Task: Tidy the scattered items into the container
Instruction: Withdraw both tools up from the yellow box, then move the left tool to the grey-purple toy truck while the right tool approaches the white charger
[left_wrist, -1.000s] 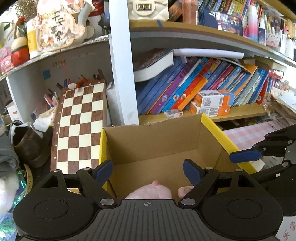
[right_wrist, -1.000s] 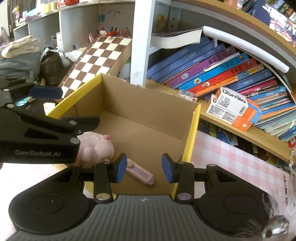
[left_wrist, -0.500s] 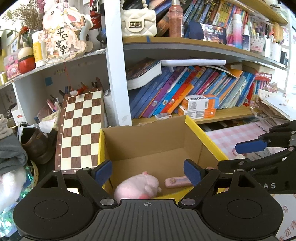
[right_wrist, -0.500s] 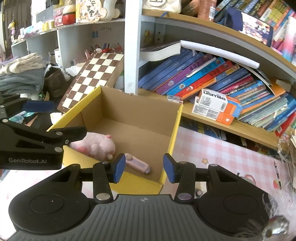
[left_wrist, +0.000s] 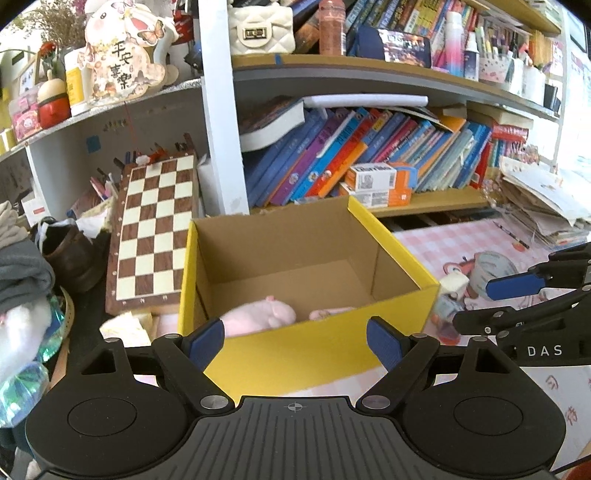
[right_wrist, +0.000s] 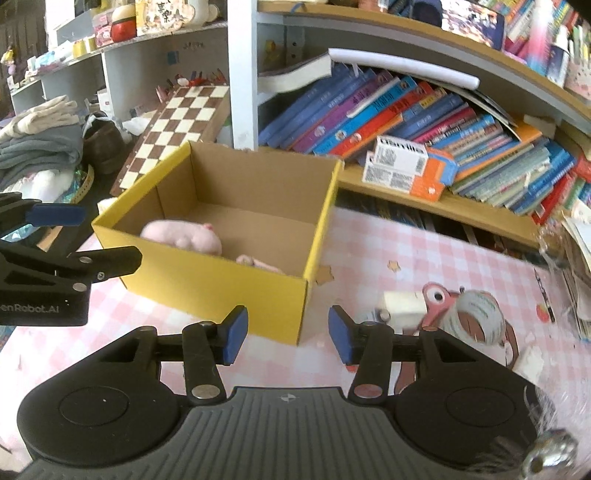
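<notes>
A yellow cardboard box (left_wrist: 332, 343) (right_wrist: 207, 284) stands open on the pink checked tablecloth. Inside lie a pink plush pig (left_wrist: 258, 317) (right_wrist: 181, 236) and a pink utility knife (left_wrist: 328, 314) (right_wrist: 258, 264). My left gripper (left_wrist: 295, 341) is open and empty, just in front of the box's near wall. My right gripper (right_wrist: 284, 332) is open and empty, in front of the box's right corner. To the right of the box on the cloth lie a white block (right_wrist: 400, 304) and a tape roll (right_wrist: 476, 314) (left_wrist: 491, 266).
A bookshelf with leaning books (right_wrist: 388, 114) runs behind the box. A chessboard (left_wrist: 155, 229) leans at the left beside a brown shoe (left_wrist: 70, 254) and folded clothes (right_wrist: 37, 147). Papers (left_wrist: 539, 206) pile at the right. A small white piece (right_wrist: 530, 363) lies on the cloth.
Both grippers have pulled back and away from the box, so its outer front wall now shows. The plush pig and knife stay inside. The tape roll and white block came into view.
</notes>
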